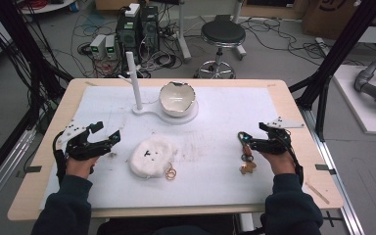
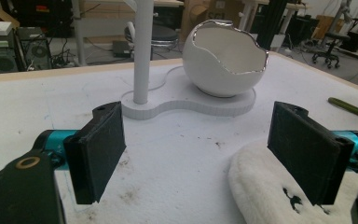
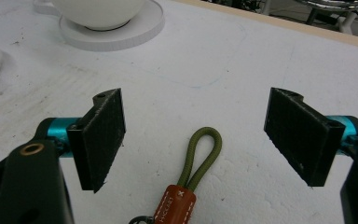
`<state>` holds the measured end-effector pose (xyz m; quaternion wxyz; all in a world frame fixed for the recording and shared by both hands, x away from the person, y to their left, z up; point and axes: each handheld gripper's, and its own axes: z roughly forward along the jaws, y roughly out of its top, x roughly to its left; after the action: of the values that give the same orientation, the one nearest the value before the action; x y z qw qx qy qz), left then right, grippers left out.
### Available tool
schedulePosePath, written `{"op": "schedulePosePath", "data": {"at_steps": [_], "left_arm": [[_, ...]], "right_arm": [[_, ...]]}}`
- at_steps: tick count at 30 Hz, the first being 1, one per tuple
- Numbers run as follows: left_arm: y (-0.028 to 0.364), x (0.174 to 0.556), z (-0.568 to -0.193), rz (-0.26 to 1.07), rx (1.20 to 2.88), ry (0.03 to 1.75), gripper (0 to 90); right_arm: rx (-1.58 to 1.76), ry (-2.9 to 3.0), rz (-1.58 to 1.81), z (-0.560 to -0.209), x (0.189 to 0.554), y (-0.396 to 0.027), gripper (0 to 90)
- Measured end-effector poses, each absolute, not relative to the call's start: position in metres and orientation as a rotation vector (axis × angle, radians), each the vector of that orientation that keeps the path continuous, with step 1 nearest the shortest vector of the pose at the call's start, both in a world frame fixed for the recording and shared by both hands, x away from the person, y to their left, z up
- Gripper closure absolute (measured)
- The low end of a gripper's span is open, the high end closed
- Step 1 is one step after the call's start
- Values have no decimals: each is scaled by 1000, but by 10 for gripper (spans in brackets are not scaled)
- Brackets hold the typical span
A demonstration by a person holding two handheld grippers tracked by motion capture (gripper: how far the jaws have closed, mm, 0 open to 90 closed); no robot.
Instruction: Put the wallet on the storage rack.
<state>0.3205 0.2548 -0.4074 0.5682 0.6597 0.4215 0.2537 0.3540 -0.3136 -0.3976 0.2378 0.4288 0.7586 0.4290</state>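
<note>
While spread, both claws [image 1: 108, 136] [image 1: 245, 142] hover.

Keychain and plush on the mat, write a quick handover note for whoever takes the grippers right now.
Left gripper: jaws open, holding nothing, beside the white plush, one jaw over its edge.
Right gripper: jaws open, holding nothing, with the keychain's green loop lying between them on the mat.
Gold rings lie against the plush. The egg bowl sits on the stand base at the far side.
Done: nothing grasped or hung so far.
Left: probably close on the loop and lift it, perhaps to the stand.
</note>
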Motion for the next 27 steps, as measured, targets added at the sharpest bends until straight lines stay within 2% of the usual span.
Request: {"op": "schedulePosePath", "data": {"at_steps": [21, 27], "left_arm": [[236, 326, -416, 504, 1647, 946, 205], [229, 326, -423, 412, 1700, 940, 243]], "right_arm": [[1177, 2082, 1175, -398, 351, -313, 209], [1163, 2099, 1171, -397, 347, -307, 209]]}}
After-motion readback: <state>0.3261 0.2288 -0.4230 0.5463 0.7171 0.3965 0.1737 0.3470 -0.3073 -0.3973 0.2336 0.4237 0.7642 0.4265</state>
